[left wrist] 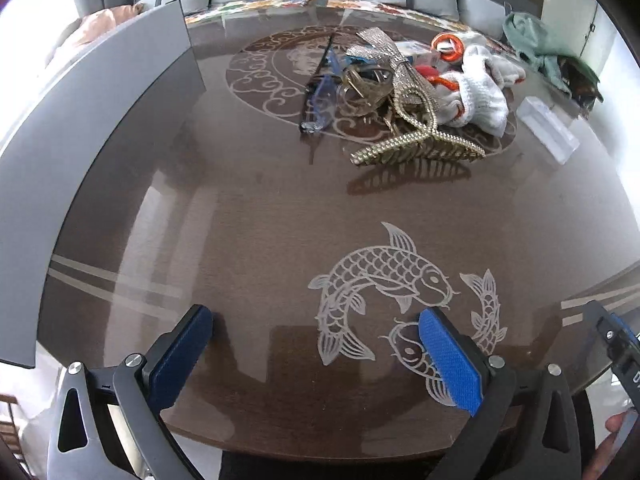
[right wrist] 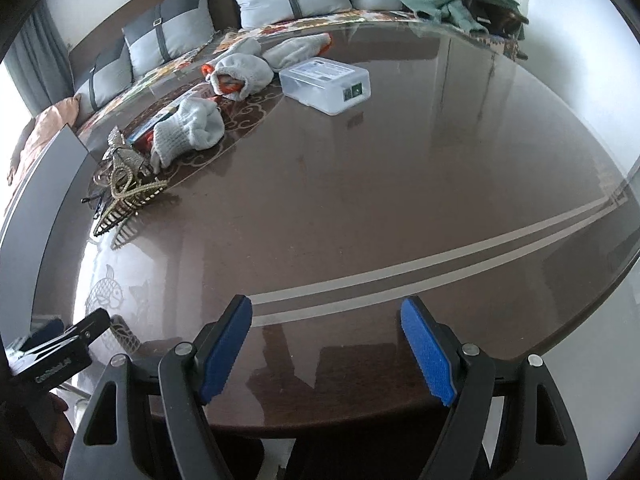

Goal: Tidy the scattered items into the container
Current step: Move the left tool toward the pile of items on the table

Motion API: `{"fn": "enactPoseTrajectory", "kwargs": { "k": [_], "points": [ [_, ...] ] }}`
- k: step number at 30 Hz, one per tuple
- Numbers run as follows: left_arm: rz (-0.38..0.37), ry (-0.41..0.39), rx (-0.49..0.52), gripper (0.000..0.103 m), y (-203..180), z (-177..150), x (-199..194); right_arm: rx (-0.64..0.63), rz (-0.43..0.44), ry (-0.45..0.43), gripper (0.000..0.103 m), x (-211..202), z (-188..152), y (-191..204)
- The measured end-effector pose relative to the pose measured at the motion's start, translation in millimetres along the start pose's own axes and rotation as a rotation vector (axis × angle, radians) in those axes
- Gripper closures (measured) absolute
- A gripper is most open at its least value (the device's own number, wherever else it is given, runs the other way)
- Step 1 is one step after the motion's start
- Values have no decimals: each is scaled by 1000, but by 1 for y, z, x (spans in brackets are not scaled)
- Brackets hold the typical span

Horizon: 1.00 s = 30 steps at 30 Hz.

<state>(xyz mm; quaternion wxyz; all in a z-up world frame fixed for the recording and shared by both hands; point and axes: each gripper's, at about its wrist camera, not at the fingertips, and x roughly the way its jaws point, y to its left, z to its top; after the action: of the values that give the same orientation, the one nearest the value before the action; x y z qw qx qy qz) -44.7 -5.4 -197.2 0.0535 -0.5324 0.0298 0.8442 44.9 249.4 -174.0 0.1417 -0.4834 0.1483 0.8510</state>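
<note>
1. Both hand-held grippers are hanging low over the near edge of the counter [left wrist: 248, 216]: the left hand-held gripper [left wrist: 316, 356] is standing wide open with nothing between its blue pads, and the right hand-held gripper [right wrist: 326, 348] is likewise spread wide and carrying nothing.
2. Along the left side a grey container [left wrist: 92, 152] is presenting a tall flat wall; its inside is not showing from either view, so whether anything is lying in it cannot be told.
3. Farther across the counter, beyond the etched fish, the scattered things are sitting in one loose pile, well apart from both grippers.
4. White gloves [left wrist: 480, 96] with orange trim are lying at the right of that pile, some bunched, one reaching toward a clear box [right wrist: 325, 83] just beside them.
5. A gold hair claw [left wrist: 416, 148] is resting at the near edge of the pile, teeth down, with a glittery strap [left wrist: 400, 68] draped over a tangle behind it.
6. Blue-framed glasses [left wrist: 320, 100] are lying at the pile's left, nearest the container.
7. Judging from this, no pick is under way yet; the step in hand is the approach.
8. Next, one gripper is probably needing to travel forward to the pile, line its pads around a single item such as the claw, and close before carrying it left over the container wall.
</note>
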Motion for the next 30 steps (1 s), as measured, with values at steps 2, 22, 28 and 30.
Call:
{"fn": "enactPoseTrajectory", "kwargs": {
  "k": [2, 22, 28, 30],
  "points": [
    [-2, -2, 0, 0, -1, -1, 0, 3, 6, -2, 25, 3, 1, 1],
    [5, 21, -7, 0, -2, -4, 0, -41, -8, -32, 24, 7, 1, 8],
    [2, 16, -3, 0, -2, -4, 0, -65, -39, -27, 24, 9, 0, 13],
    [1, 15, -2, 0, -2, -4, 0, -65, -40, -27, 24, 9, 1, 13]
  ]
}}
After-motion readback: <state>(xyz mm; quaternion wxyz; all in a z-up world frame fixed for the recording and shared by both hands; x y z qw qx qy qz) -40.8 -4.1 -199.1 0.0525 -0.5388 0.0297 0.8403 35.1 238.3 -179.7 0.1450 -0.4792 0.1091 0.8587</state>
